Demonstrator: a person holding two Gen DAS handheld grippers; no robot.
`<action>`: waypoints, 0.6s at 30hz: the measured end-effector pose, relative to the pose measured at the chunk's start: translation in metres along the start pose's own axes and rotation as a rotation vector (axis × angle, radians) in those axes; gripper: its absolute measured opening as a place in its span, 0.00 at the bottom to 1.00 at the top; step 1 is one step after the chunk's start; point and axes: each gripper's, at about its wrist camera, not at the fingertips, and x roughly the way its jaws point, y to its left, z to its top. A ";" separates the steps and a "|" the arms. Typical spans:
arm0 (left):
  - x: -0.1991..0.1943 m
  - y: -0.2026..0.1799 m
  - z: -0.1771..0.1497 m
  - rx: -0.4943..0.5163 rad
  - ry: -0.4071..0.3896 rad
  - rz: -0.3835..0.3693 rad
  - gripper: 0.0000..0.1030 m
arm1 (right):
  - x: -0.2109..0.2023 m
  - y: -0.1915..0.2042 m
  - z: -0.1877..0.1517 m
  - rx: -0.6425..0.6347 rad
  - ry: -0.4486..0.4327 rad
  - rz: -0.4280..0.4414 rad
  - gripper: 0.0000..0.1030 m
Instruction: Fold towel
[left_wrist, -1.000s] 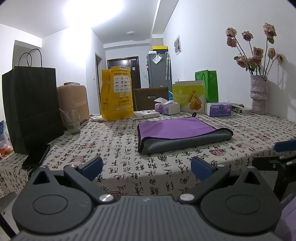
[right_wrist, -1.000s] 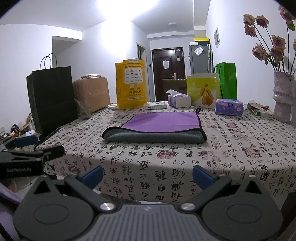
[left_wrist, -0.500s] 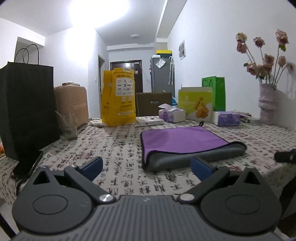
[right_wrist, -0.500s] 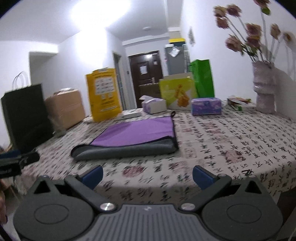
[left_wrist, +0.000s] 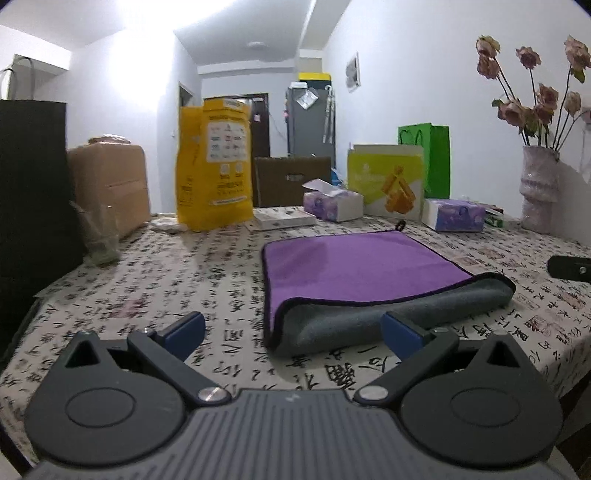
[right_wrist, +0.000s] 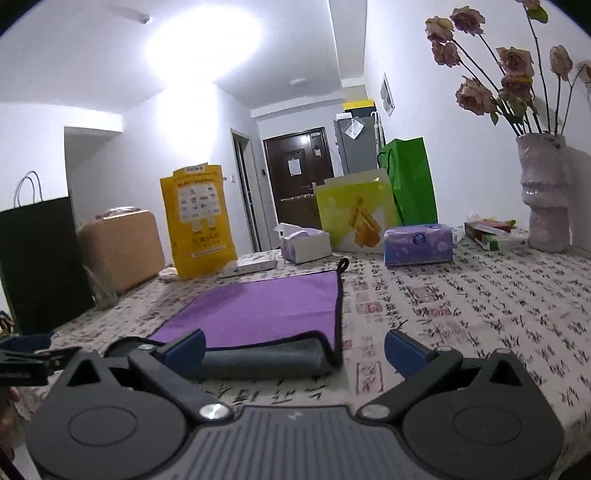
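Note:
A purple towel with a grey underside (left_wrist: 354, 269) lies folded flat on the patterned tablecloth (left_wrist: 184, 280), its grey fold facing me. It also shows in the right wrist view (right_wrist: 266, 314). My left gripper (left_wrist: 293, 330) is open and empty, just in front of the fold's left corner. My right gripper (right_wrist: 295, 349) is open and empty, just in front of the fold's right corner. The right gripper's tip (left_wrist: 569, 267) shows at the left view's right edge. The left gripper (right_wrist: 26, 363) shows at the right view's left edge.
At the table's far side stand a yellow bag (left_wrist: 214, 166), tissue boxes (left_wrist: 332, 205), a yellow-green bag (left_wrist: 386, 184), a green bag (left_wrist: 428, 158) and a vase of roses (left_wrist: 539, 192). A black bag (left_wrist: 33, 184) and a glass (left_wrist: 99, 236) stand at the left.
Both grippers have moved forward over the table edge toward the towel's grey fold, which now looks larger and closer. Both stay open.

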 end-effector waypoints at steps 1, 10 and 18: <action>0.005 0.001 0.000 -0.008 0.009 -0.008 1.00 | 0.005 -0.001 0.002 -0.013 0.020 -0.003 1.00; 0.039 0.006 0.007 -0.015 0.041 -0.064 0.87 | 0.051 -0.017 0.013 -0.069 0.115 0.057 0.90; 0.071 0.016 0.014 -0.041 0.085 -0.053 0.52 | 0.087 -0.022 0.017 -0.099 0.209 0.106 0.53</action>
